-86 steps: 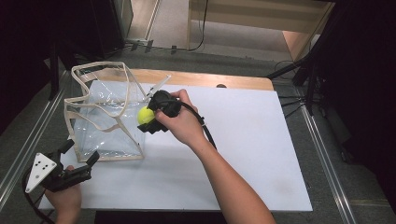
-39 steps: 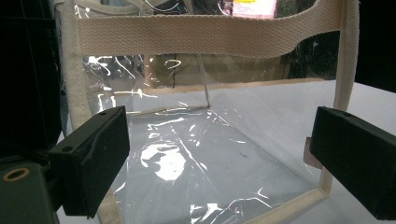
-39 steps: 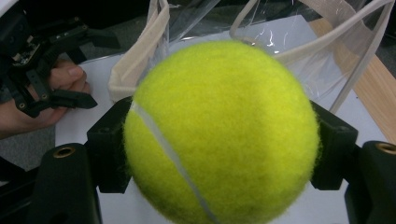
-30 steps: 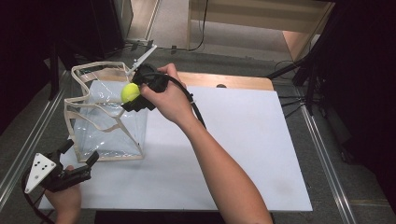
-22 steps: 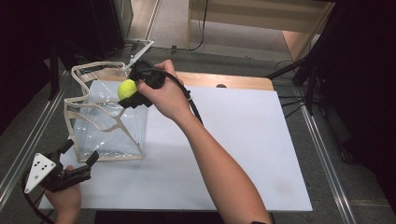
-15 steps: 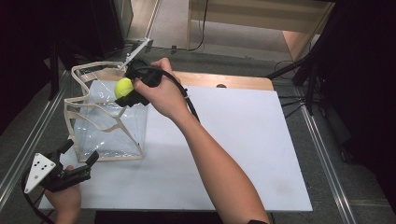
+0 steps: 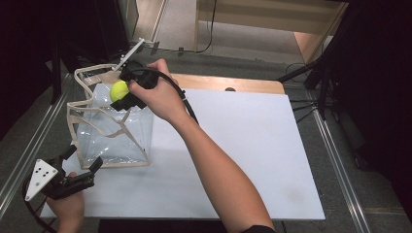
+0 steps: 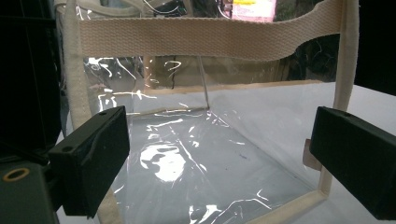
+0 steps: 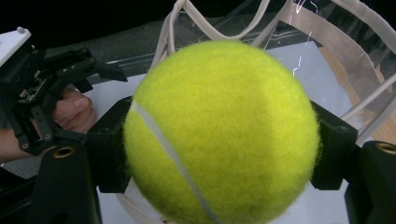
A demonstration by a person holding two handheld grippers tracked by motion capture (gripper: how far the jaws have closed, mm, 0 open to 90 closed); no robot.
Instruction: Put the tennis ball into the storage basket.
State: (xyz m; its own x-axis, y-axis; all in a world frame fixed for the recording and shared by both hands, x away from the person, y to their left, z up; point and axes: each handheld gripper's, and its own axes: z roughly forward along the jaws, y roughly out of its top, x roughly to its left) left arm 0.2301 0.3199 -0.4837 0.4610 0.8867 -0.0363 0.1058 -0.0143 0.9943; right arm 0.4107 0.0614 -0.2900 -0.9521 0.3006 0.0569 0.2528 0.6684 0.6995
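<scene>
My right gripper (image 7: pixel 121 94) clamps the fuzzy round tennis ball (image 7: pixel 118 91) above the glossy clear plastic bag (image 7: pixel 114 131); my left gripper (image 7: pixel 80 170) gapes, empty.

lab: railed test table (image 7: pixel 252 145), cables (image 7: pixel 210 29)

The clear bag (image 7: pixel 114 128) stands open-topped at the table's (image 7: pixel 252 145) left side, but its cream straps (image 7: pixel 99 116) drape loosely across the mouth and narrow the way in. Right of the bag the white tabletop lies bare. Just in front of the bag, the left gripper (image 7: pixel 80 172) occupies the near corner.
</scene>
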